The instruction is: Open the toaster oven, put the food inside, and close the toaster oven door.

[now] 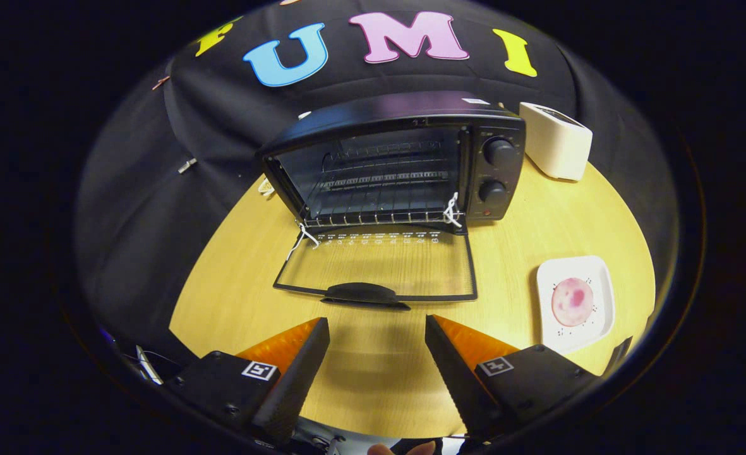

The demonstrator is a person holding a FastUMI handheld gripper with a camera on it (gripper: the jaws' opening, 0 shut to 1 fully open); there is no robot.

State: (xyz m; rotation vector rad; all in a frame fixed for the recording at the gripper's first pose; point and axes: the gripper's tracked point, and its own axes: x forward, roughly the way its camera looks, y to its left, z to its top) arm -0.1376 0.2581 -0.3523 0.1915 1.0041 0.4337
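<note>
A black toaster oven stands at the back of the wooden table, its glass door folded flat down onto the table toward me. The wire rack inside holds nothing. The door's handle lies just ahead of my fingers. A round pink slice of food rests on a white square plate, to the right of the door and ahead of my right finger. My gripper is open, with bare table between the fingers.
A white box-shaped appliance sits right of the oven at the table's back edge. Two knobs are on the oven's right panel. The table edge curves away on the left against the black cloth.
</note>
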